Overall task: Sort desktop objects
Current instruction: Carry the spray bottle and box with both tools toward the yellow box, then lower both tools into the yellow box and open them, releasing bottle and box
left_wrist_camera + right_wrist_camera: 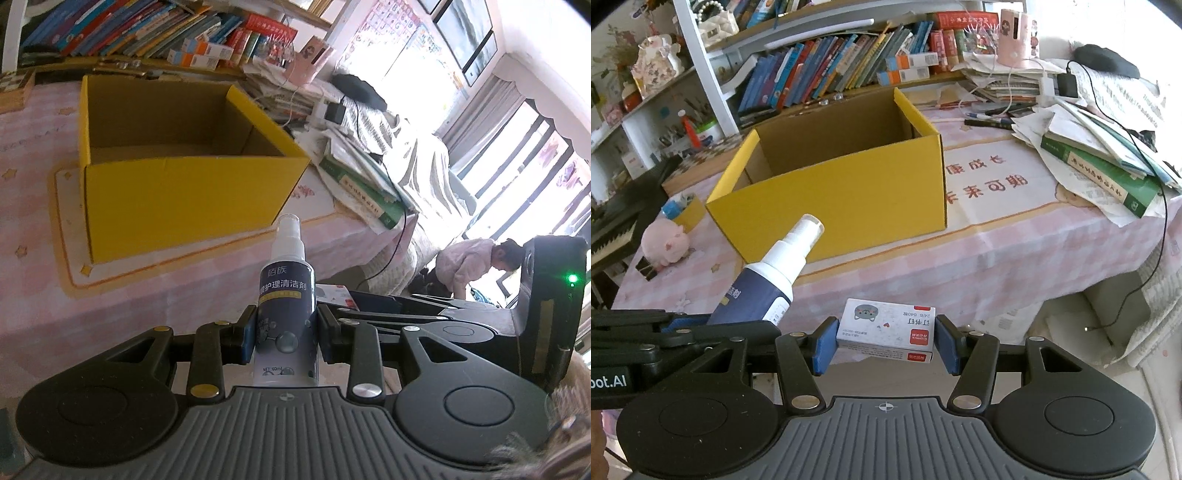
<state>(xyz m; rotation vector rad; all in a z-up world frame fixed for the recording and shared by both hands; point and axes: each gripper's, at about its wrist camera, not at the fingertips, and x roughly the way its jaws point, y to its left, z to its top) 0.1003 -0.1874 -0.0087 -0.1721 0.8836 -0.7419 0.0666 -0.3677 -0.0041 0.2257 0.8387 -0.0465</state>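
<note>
Left wrist view shows the dark blue plastic spray bottle with a white nozzle (286, 295) pinched upright by the left gripper (284, 332), held off the table short of the open yellow cardboard box (192, 192). Right wrist view shows the right gripper (886, 343) clamped on a small white staple box with a cat drawing (886, 325), likewise in the air before the pink checked tablecloth (997, 266). As far as visible, the box is empty; both items remain to be dropped in.
</note>
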